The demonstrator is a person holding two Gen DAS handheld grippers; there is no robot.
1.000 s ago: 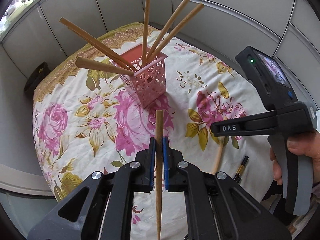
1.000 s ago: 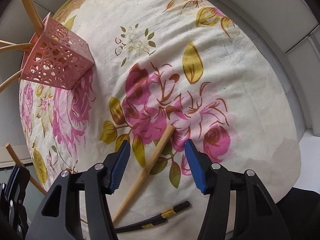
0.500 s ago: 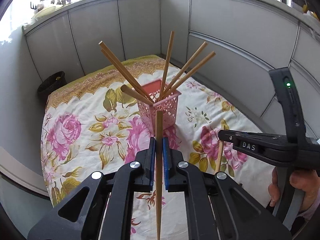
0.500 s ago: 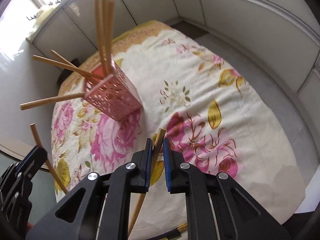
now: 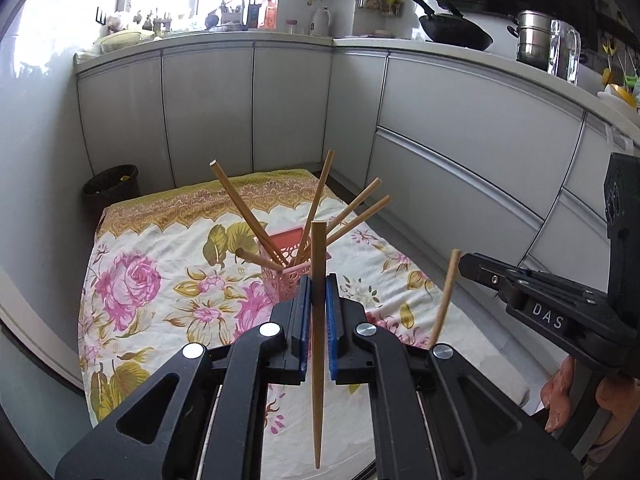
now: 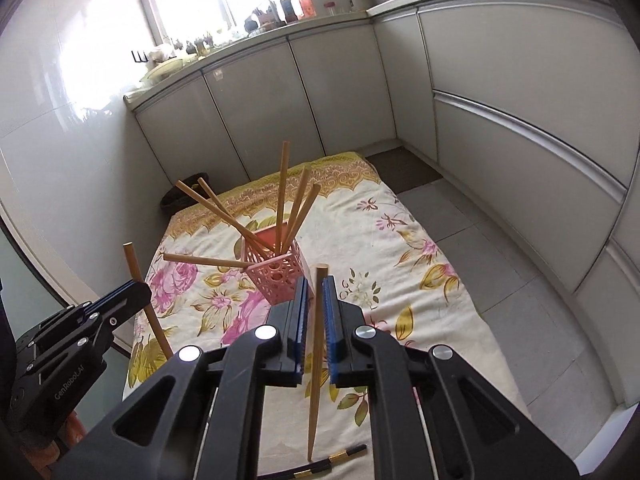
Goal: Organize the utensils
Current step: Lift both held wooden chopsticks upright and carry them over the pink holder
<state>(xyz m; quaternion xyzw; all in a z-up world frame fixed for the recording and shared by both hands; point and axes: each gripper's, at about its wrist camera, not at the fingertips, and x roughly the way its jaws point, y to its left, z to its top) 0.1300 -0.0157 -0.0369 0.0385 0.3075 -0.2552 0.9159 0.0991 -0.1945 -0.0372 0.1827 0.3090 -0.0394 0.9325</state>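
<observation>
Wooden chopstick, left tool point(image 5: 318, 312): blue pads clamped tight on a wooden chopstick point(image 5: 318, 344), blunt end up, thin tip hanging down.
Right tool point(image 6: 316, 320): jaws have just been closing, now pinched on a second wooden chopstick point(image 6: 317, 360), likewise blunt end up.
Change: a second ago this second stick lay on the flowered cloth point(image 6: 400, 240) between wide-open jaws; now it is clear of the cloth (lift looks clean, no slip seen). Both views have tipped up from the cloth toward the cabinets.
Side by side: each tool shows in the other's view, near together and not touching.
Pink basket point(image 6: 276, 276): upright on the cloth, ahead of both tools, with six chopsticks point(image 6: 282, 196) fanned out of its top.
Left over: black chopsticks with gold bands point(image 6: 340, 458) lie on the cloth at the near edge.
Reading: pick-up done on both sides; next is probably to carry each stick over the basket and drop it tip first.
Risk: fanned sticks crowd the opening (may deflect an incoming tip).
</observation>
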